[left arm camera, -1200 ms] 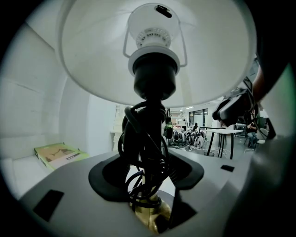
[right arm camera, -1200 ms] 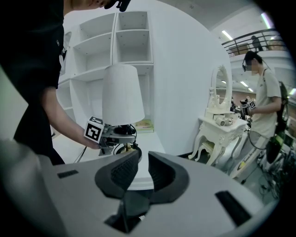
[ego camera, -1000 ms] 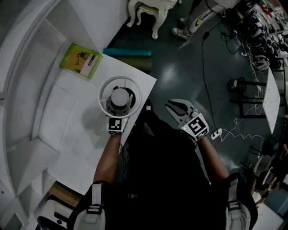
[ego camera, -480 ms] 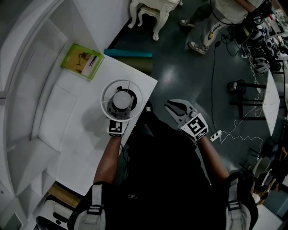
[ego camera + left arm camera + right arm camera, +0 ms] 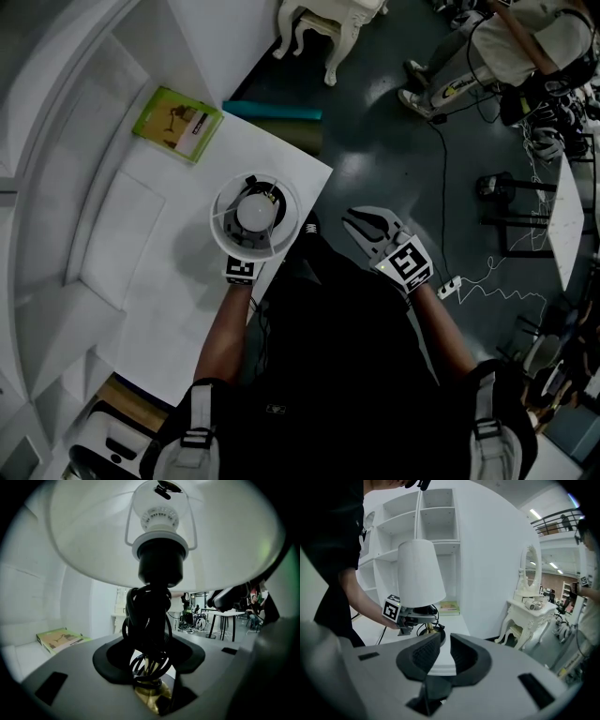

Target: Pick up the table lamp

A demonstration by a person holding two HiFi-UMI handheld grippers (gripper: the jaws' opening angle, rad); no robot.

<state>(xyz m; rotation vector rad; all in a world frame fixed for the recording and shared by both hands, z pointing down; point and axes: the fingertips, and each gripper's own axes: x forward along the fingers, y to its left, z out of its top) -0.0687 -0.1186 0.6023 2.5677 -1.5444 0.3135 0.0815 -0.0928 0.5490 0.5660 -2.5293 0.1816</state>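
1 table lamp with a white shade sits near the front corner of the white table. Black cord is coiled round its brass stem. Under the shade the left gripper comes in roughly level. Its jaws have just been closing and are part-way open, clamped on the cord-wrapped stem with the pads against the coil. Can't tell if the base is off the tabletop. Off the table edge, over the dark floor, the right gripper is well apart from the lamp and pointed toward it. Its jaws are a narrow slit apart, nothing in them. 1 green book lies at the table's far end. Behind the lamp is a white shelf unit, with a white dressing table off to the side.
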